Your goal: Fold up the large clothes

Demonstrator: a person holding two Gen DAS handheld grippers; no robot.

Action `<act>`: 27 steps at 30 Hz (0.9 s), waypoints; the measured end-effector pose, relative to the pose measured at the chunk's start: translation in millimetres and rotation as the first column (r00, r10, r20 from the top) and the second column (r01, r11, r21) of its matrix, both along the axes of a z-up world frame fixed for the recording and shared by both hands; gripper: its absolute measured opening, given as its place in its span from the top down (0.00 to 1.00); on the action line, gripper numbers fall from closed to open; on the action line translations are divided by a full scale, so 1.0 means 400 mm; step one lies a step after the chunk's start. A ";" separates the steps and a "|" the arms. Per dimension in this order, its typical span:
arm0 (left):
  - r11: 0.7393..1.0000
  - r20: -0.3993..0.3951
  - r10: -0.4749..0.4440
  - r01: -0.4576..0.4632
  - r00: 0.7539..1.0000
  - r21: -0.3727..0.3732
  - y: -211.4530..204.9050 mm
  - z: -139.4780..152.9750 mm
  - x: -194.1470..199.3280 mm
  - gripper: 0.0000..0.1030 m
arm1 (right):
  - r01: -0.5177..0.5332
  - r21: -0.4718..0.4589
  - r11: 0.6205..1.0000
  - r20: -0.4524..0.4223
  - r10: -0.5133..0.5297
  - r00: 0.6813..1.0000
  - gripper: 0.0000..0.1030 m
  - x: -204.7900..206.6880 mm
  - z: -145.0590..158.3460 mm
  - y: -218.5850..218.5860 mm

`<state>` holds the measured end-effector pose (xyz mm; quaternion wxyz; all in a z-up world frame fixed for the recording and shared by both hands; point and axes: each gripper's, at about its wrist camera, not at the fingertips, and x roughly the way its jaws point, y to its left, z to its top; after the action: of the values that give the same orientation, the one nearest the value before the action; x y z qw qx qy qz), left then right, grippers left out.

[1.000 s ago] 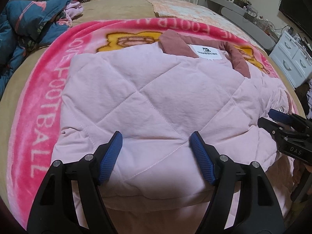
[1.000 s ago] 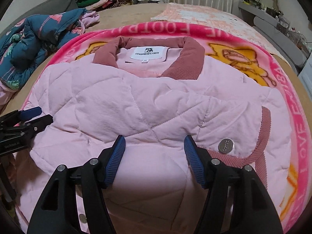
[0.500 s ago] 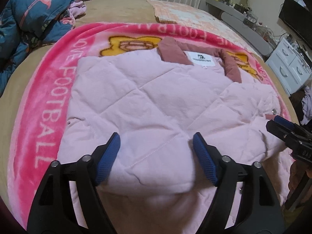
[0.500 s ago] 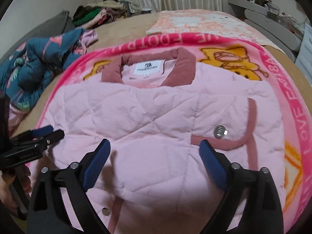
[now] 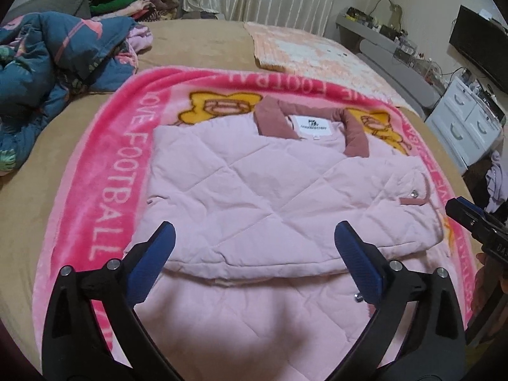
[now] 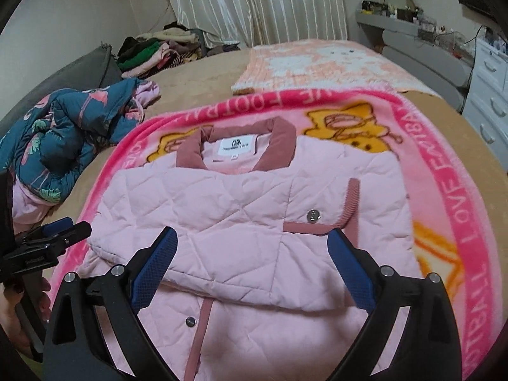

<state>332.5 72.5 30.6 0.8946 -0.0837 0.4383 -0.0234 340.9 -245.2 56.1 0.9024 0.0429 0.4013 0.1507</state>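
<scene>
A pale pink quilted jacket with a dusty-rose collar lies on a pink "LOVE FOOTBALL" blanket on the bed. Its sides are folded in over the body, and the folded edge runs across just beyond my fingertips. My left gripper hovers above that edge, its jaws opening wide with nothing gripped between them. My right gripper hangs over the jacket's right part near a snap button, its jaws also opening and holding nothing. Each gripper shows at the other view's edge: the right gripper, the left gripper.
A rumpled blue flamingo-print garment lies at the bed's left. Stacked clothes sit at the far corner by a curtain. A peach blanket covers the far bed. White drawers and a dark screen stand on the right.
Both grippers have lifted and drawn back from the jacket while their jaws spread wide. The folded part they were on now rests flat on the jacket.
</scene>
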 end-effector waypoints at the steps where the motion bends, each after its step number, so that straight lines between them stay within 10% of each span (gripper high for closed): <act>1: 1.000 0.006 0.002 -0.002 1.000 -0.001 -0.002 0.012 -0.008 0.09 | 0.003 0.002 1.000 0.011 -0.003 1.000 0.04 -0.011 0.011 -0.004; 27: 1.000 0.116 -0.010 0.007 0.993 0.024 -0.048 0.162 -0.197 0.09 | -0.021 0.035 0.999 0.128 0.016 0.992 0.04 -0.202 0.175 -0.059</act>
<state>253.9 53.5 95.5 0.9194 -0.0699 0.3860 -0.0268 260.3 -268.9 126.2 0.9239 0.0457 0.3405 0.1687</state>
